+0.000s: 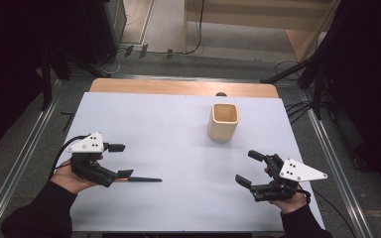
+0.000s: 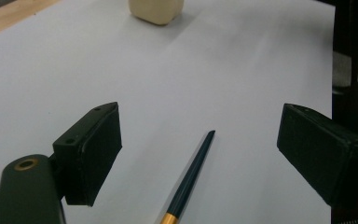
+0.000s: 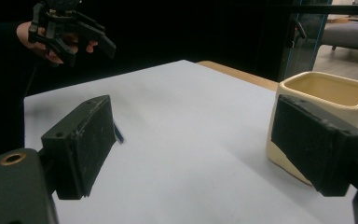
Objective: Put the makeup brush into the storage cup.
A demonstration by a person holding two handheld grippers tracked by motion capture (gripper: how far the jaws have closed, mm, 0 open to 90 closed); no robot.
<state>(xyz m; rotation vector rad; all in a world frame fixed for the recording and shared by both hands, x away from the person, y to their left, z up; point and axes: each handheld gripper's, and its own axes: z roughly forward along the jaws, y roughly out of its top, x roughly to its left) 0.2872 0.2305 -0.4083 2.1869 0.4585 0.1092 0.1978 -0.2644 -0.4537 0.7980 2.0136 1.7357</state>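
Left hand-held gripper (image 1: 121,160) is held with its jaws wide apart over a slim dark pen with a gold band (image 1: 141,179), which lies flat on the white surface (image 1: 178,148) near the person's left side. From the left gripper view, the pen (image 2: 192,175) is seen between the two black jaws, its pointed tip aimed away, untouched by either; its gold band is cut off at the bottom edge. Right hand-held gripper (image 1: 246,167) is also held open, well apart from the pen, at the right of the surface. A cream square-sided cup (image 1: 223,120) stands upright farther back. In the right gripper view, the cup's hollow inside (image 3: 328,88) is shown just behind the right jaw, while the left gripper view catches only its rounded base (image 2: 156,10). The left hand-held gripper (image 3: 70,35) is seen far off, raised above the surface.
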